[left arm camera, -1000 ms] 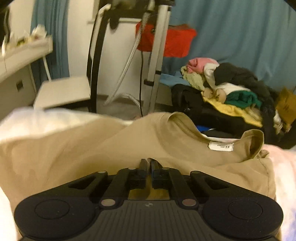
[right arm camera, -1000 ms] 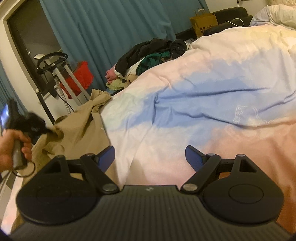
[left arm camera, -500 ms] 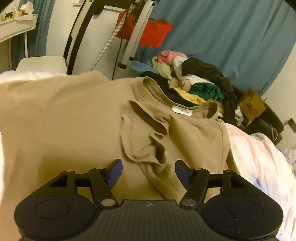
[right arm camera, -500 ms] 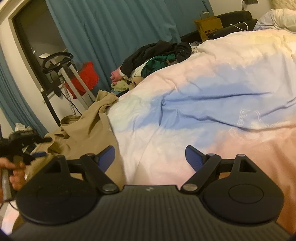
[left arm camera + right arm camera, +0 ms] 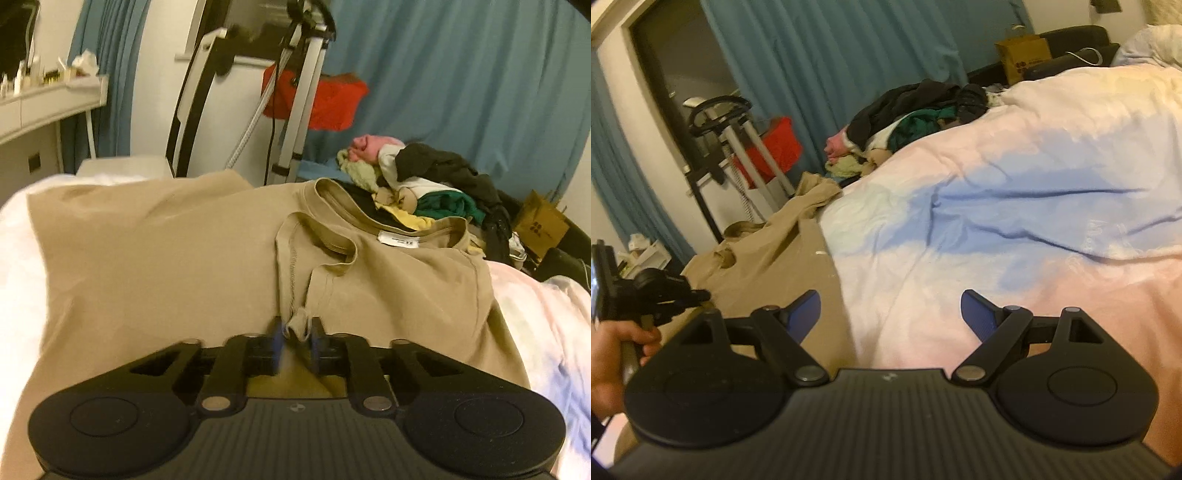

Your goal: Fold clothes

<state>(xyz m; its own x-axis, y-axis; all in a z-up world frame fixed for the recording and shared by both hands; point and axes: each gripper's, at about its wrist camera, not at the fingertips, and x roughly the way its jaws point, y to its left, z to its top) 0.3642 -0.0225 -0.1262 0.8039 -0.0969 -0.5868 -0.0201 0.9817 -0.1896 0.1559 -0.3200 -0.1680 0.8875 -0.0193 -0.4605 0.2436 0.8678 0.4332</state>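
**Left jaws pinched on shirt fold; right jaws wide and idle**

**Left wrist view.**
- Jaws: my left gripper [image 5: 296, 338] is drawn narrow, a bunched ridge of the tan shirt [image 5: 166, 258] caught between its blue pads.
- Task item: the shirt lies spread across the bed [image 5: 546, 317], collar and white label [image 5: 398, 240] at the far side, a sleeve crumpled toward my pinch.
- Handling, my judgement: the bite looks small and near an edge seam, so I should lift slowly and carry the fold over in one flat sweep, keeping the cloth taut so that it does not slip free or drag the rest of the shirt into wrinkles.
- Unclear: how many layers sit in the pinch; the pads are blurred. The near hem is hidden beneath the gripper body.
- Also present: a pile of clothes [image 5: 424, 184] beyond the collar, and a blue curtain [image 5: 461, 92].

**Right wrist view.**
- Jaws: my right gripper [image 5: 891, 314] stands wide apart, holding nothing, above the bed cover.
- Task item: the shirt lies at left on the bed, partly behind the gripper body.
- Handling, my judgement: I would bring it over to pin or take a second corner.
- Unclear: my left hand [image 5: 617, 350] is cut off at the frame edge; the pinch point cannot be made out from here.
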